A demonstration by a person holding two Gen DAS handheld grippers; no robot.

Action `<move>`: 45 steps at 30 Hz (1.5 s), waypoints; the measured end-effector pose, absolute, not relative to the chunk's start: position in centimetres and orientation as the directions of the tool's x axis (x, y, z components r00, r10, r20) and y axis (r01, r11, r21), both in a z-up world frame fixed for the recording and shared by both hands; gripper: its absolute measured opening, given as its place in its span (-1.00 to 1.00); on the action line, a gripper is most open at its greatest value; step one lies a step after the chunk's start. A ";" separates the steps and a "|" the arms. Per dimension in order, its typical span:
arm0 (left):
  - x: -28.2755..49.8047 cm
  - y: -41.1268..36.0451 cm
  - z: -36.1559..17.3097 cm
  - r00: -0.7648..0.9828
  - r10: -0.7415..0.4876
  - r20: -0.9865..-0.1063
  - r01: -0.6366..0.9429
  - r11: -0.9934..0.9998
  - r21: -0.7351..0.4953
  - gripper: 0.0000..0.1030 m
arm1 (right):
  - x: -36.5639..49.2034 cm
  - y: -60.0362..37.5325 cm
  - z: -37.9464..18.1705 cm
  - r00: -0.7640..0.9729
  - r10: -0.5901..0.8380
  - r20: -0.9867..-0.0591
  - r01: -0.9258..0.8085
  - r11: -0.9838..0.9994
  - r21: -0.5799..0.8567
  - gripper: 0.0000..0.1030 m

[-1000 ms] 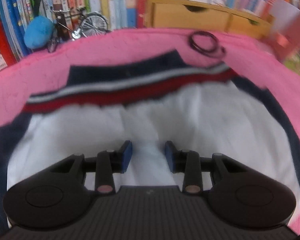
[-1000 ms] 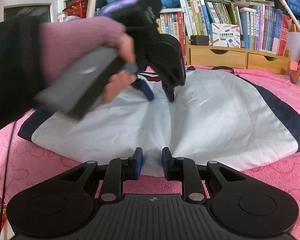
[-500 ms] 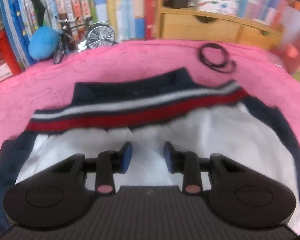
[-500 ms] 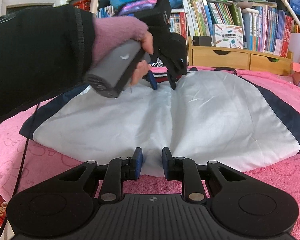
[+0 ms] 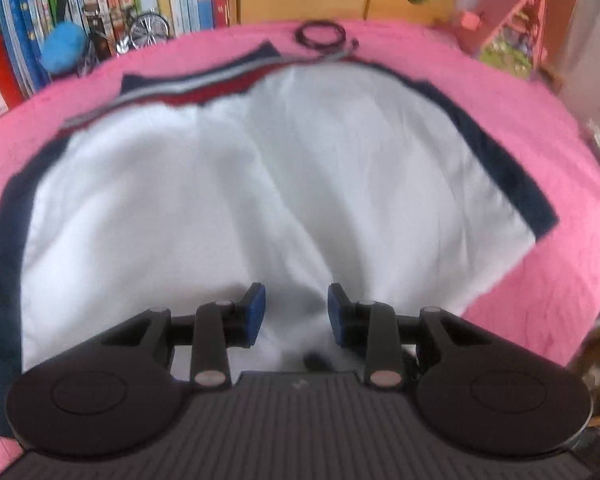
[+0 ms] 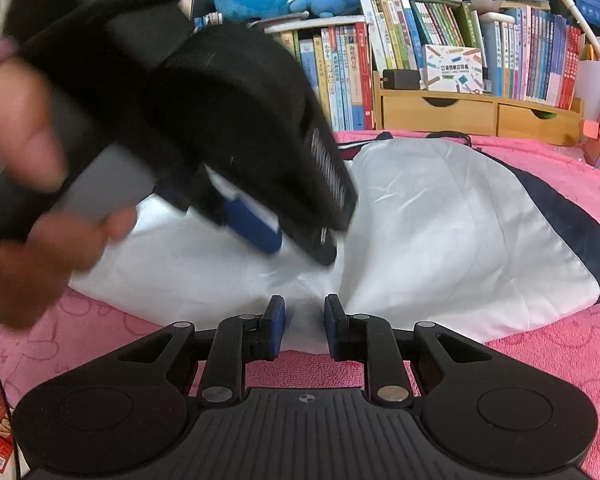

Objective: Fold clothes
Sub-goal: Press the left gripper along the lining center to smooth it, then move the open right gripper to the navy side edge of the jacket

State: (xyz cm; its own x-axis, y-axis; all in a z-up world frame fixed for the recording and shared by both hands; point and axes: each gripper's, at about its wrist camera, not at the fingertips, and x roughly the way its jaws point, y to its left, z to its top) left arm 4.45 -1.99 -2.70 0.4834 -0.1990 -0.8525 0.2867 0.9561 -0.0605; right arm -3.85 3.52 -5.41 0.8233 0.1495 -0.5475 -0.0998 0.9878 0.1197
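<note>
A garment with a white body (image 5: 284,200), navy side panels and a red, white and navy waistband (image 5: 204,84) lies spread on a pink blanket (image 5: 480,92). My left gripper (image 5: 296,312) is open, hovering over the garment's near middle fold. In the right wrist view the same garment (image 6: 440,216) lies ahead, and the left gripper (image 6: 300,240) hangs close above it, held by a hand. My right gripper (image 6: 304,326) has its jaws parted at the garment's near hem, with white cloth between the pads (image 6: 274,328).
A black cable coil (image 5: 320,34) lies on the blanket beyond the waistband. Behind are a bookshelf (image 6: 440,40), wooden drawers (image 6: 476,114), a toy bicycle (image 5: 140,32), a blue plush (image 5: 62,46) and a pink stand (image 5: 516,36) at the right.
My left gripper has pulled back from the waistband towards the near hem, close to the right gripper. The right gripper has stayed at the hem.
</note>
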 end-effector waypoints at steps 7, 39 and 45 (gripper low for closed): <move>6.8 -1.5 -3.1 0.524 -0.201 -0.828 0.258 0.964 -0.070 -0.36 | -3.9 3.6 -5.4 0.825 0.146 -0.546 -0.101 0.989 0.113 -0.57; 3.1 0.8 -1.0 0.812 -0.103 -0.574 0.065 0.994 -0.086 -0.38 | -5.7 -6.7 -2.9 0.916 0.027 -0.399 0.112 0.940 0.321 -0.19; -2.9 -2.2 -4.0 0.816 -0.080 -0.573 0.072 0.997 -0.037 -0.50 | -6.1 -11.2 -3.6 0.892 -0.104 -0.439 0.276 0.896 0.348 -0.19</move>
State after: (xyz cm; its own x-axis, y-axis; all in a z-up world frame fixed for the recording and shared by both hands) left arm -2.88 -2.15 -3.98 0.8159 -0.0798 -0.5726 0.0717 0.9967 -0.0368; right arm -6.13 -11.23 -3.65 0.8925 -0.1044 -0.4389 0.2758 0.8961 0.3477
